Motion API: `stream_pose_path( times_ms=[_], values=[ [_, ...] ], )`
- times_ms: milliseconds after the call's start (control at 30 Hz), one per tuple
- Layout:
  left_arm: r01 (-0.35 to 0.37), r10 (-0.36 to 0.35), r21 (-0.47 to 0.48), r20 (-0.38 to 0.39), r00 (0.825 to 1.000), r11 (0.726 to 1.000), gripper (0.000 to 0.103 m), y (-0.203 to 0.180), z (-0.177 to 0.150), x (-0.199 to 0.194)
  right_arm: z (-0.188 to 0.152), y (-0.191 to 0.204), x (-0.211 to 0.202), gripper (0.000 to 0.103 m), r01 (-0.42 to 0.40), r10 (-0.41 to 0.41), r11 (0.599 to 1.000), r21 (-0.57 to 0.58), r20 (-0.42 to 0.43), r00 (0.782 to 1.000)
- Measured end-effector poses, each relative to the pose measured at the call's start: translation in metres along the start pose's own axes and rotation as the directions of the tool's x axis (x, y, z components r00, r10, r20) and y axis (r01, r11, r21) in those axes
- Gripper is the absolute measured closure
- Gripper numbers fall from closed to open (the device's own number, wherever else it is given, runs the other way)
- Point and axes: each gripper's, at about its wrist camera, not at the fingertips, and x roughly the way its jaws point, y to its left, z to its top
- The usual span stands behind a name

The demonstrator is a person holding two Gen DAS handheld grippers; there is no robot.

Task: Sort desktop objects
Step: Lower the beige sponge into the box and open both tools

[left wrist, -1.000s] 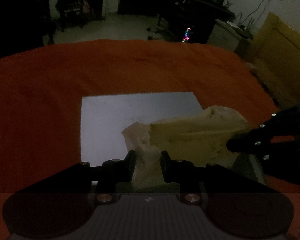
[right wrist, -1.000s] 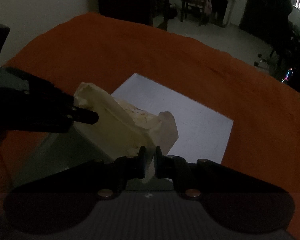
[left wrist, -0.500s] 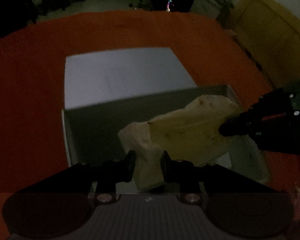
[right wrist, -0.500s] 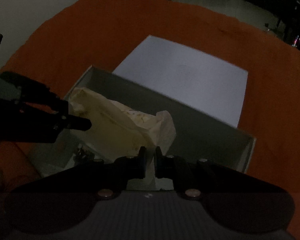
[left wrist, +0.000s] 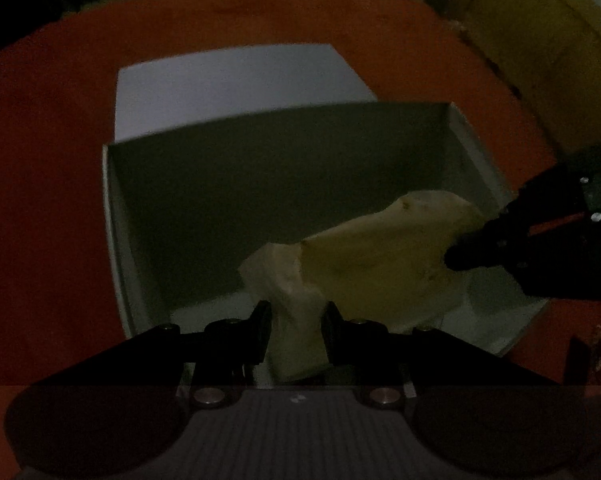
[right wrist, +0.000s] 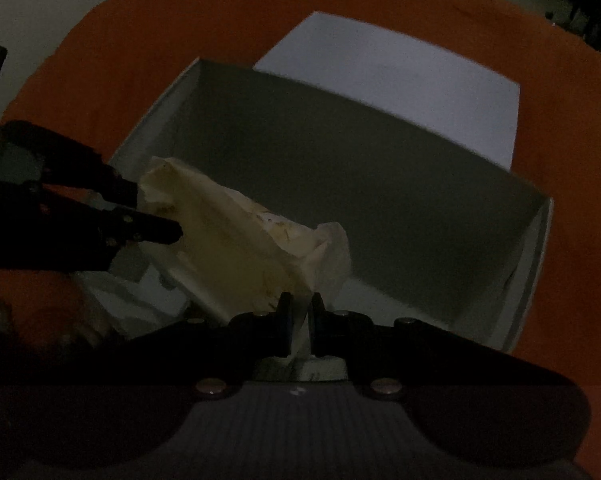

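A crumpled cream-yellow cloth (left wrist: 380, 248) hangs stretched between my two grippers, low inside an open white box (left wrist: 112, 216). My left gripper (left wrist: 294, 320) is shut on one end of the cloth. My right gripper (right wrist: 300, 316) is shut on the other end of the cloth (right wrist: 236, 240). In the left wrist view the right gripper (left wrist: 464, 256) comes in from the right, pinching the cloth. In the right wrist view the left gripper (right wrist: 156, 216) comes in from the left. The box (right wrist: 540, 248) has tall grey inner walls.
The box stands on an orange tablecloth (left wrist: 40, 180). A flat white lid or sheet (left wrist: 228, 84) lies just behind the box; it also shows in the right wrist view (right wrist: 400, 76). Some small things (right wrist: 116, 304) lie dimly on the box floor. The room is dark.
Both grippers have moved down and forward with the cloth. The cloth went from above the box's rim to inside it. The box walls now fill both views.
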Motion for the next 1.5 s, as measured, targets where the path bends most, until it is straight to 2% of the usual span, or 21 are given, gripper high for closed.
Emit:
stream_pose_path(
  times_ms=[367,600,967,1067,1200,1300,1500],
  values=[
    [0.012,-0.014,-0.028,-0.082,0.997,1.0,0.08,0.001,-0.014,0.029,-0.016,0.0,0.03,0.094,-0.019,0.019,1.0,0.0,-0.095,0.995],
    [0.002,-0.003,-0.007,-0.125,0.992,1.0,0.08,-0.002,-0.025,0.043,-0.02,0.0,0.043,0.094,-0.034,0.034,0.999,0.004,-0.136,0.99],
    [-0.01,0.01,0.004,-0.168,0.986,1.0,0.079,-0.003,-0.038,0.06,-0.028,0.004,0.055,0.092,-0.046,0.048,0.999,0.016,-0.16,0.986],
    [-0.02,0.02,0.001,-0.163,0.986,1.0,0.077,-0.003,-0.038,0.059,-0.026,-0.001,0.057,0.079,-0.033,0.04,0.998,0.047,-0.168,0.985],
    [-0.017,0.018,0.01,-0.146,0.989,1.0,0.062,-0.004,-0.034,0.048,-0.023,-0.011,0.055,0.071,-0.014,0.035,0.994,0.108,-0.195,0.98],
    [-0.005,0.004,-0.002,-0.131,0.991,1.0,0.055,-0.004,-0.03,0.037,-0.018,-0.018,0.047,0.059,-0.007,0.035,0.991,0.135,-0.207,0.978],
    [0.023,-0.027,-0.03,-0.116,0.993,0.999,0.05,-0.001,-0.021,0.014,-0.007,-0.031,0.025,0.046,-0.005,0.041,0.983,0.185,-0.189,0.981]
  ],
)
